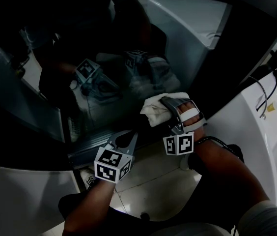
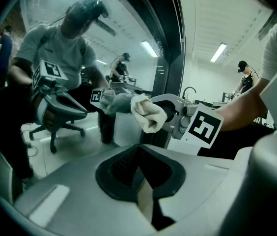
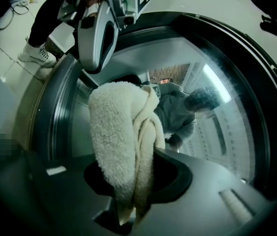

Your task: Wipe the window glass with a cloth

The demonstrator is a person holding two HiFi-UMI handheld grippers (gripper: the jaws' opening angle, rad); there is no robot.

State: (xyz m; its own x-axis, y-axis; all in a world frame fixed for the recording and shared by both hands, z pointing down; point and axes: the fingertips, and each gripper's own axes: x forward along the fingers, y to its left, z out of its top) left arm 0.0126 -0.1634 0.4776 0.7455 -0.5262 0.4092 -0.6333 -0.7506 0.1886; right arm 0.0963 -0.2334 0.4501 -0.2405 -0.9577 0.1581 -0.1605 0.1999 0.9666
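The dark window glass fills the upper left of the head view and mirrors the person and both grippers. A white fluffy cloth is pressed against it, with my right gripper shut on the cloth. In the right gripper view the cloth hangs bunched between the jaws in front of the glass. My left gripper sits lower left of the cloth, near the glass's bottom edge, shut on nothing. The left gripper view shows the cloth just ahead and above the left gripper.
A white frame panel with a dangling cable runs along the right. A white ledge lies at the lower left. Below are a tiled floor and the person's shoe.
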